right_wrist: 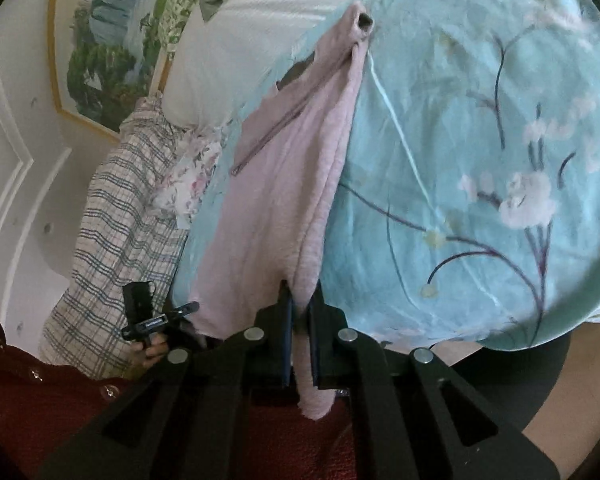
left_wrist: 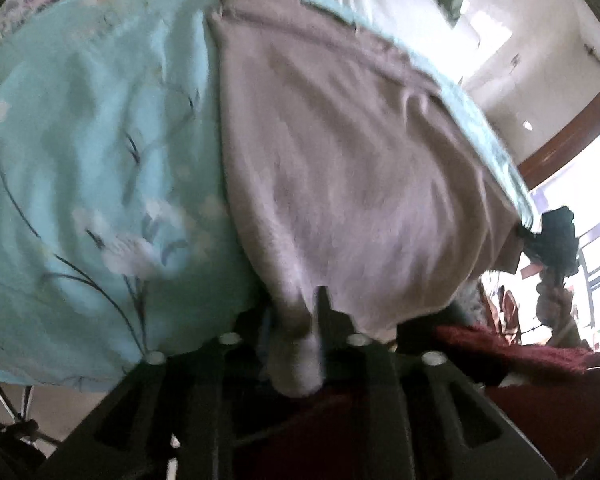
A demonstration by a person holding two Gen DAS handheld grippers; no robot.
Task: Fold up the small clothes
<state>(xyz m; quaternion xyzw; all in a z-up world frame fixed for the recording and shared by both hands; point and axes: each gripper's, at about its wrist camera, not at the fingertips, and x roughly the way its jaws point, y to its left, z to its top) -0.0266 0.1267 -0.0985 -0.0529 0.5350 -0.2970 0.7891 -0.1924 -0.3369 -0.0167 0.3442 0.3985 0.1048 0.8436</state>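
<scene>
left gripper (left_wrist: 300, 320): pinches one bottom corner of the pink cloth (left_wrist: 340, 168) | right gripper (right_wrist: 300, 312): squeezed tight on another corner | pink cloth: lies on the blue flowery bed cover (left_wrist: 92, 128), at its edge

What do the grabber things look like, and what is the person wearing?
Both are black. The left gripper and right gripper each have angular black frames with long cut-out slots and round silver bolts. The right one's fingers have dark blue pads. The person wears a dark red knitted top with small shiny buttons.
</scene>
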